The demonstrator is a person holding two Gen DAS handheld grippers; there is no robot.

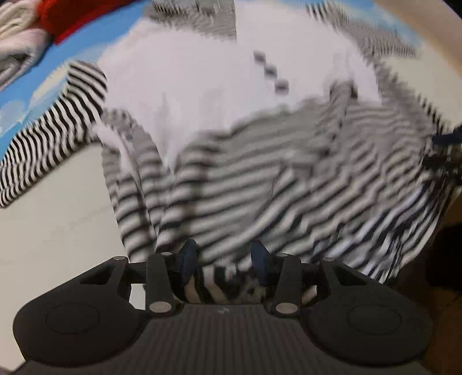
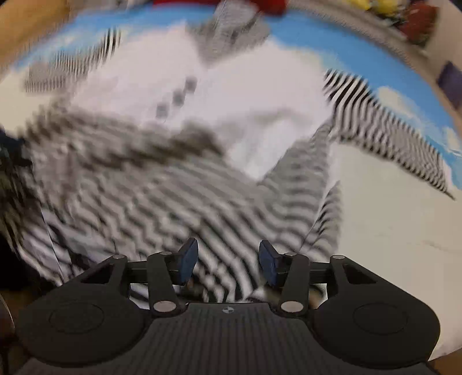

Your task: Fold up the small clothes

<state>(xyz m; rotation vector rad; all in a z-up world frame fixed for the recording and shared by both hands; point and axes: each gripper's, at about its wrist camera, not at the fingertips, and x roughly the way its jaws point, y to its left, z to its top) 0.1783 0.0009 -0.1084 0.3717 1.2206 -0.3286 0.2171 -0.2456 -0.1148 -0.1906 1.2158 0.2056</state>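
Striped shirt [image 1: 260, 178] – small, black/white stripes w/ plain white chest panel, approx. 3 dark buttons down the front. Lies on a pale tabletop [image 1: 57, 230], top end over a blue mat w/ cloud print [image 1: 26, 95]. Both views heavily motion-blurred.

- Lower striped part of shirt: bunched, lifted toward both cameras; fills centre of each view.
- Sleeve, left-wrist view: stretched out to the left across mat edge and tabletop, sharp stripes.
- Sleeve, right-wrist view: stretched out to the right, same mat/tabletop boundary.
- Left gripper [image 1: 226, 261]: blue-padded fingers [image 1: 189, 256] set apart, striped cloth bunched between and over them. Whether they actually pinch the cloth – can't tell, blur + fabric cover the tips.
- Right gripper [image 2: 228, 261]: blue pads [image 2: 189, 258] clearly spread, striped cloth lying in the gap and beneath; no visible pinch.
- Folded clothes stack [image 1: 17, 43], whitish/grey, far left corner of left-wrist view, on the mat.
- Red garment [image 1: 80, 17] just beside that stack, top edge.
- Red item [image 2: 271, 5], blurred, top edge of right-wrist view; not identifiable.
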